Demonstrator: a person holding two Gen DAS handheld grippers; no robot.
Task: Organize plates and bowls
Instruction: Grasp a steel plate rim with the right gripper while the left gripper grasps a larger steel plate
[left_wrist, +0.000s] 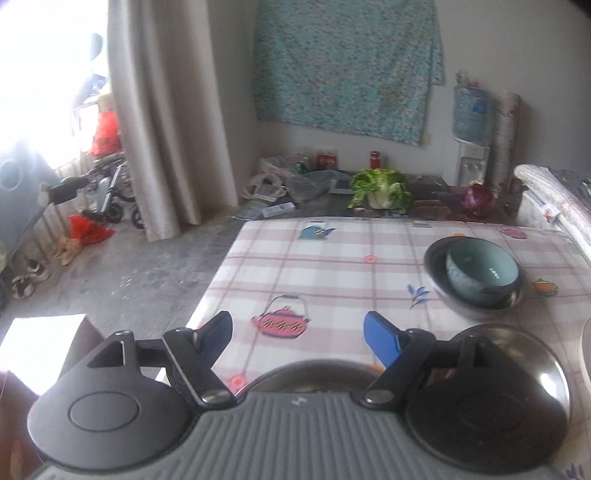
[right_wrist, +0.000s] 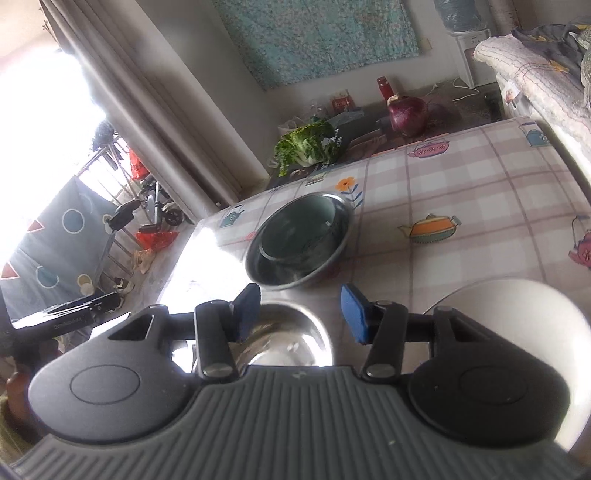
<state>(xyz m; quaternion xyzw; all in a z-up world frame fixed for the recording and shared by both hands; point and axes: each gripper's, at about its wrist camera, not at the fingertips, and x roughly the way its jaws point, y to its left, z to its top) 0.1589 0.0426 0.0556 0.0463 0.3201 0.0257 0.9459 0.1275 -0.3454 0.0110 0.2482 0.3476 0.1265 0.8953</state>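
A teal ceramic bowl (left_wrist: 482, 275) sits inside a steel bowl (left_wrist: 476, 310) on the checked tablecloth (left_wrist: 314, 266); the pair also shows in the right wrist view, steel bowl (right_wrist: 295, 278) with teal bowl (right_wrist: 299, 230) in it. A second steel bowl (left_wrist: 546, 369) lies close under my left gripper (left_wrist: 297, 341), which is open and empty above the table's near edge. My right gripper (right_wrist: 299, 314) is open and empty, hovering over that steel bowl (right_wrist: 295, 339). A white plate (right_wrist: 517, 310) lies under its right side.
A green cabbage (left_wrist: 380, 190) and a purple cabbage (left_wrist: 478, 199) lie on a dark counter beyond the table. A water dispenser (left_wrist: 469, 147) stands at the back wall. The floor (left_wrist: 129, 277) drops off left of the table. Folded bedding (right_wrist: 535, 62) sits at the right.
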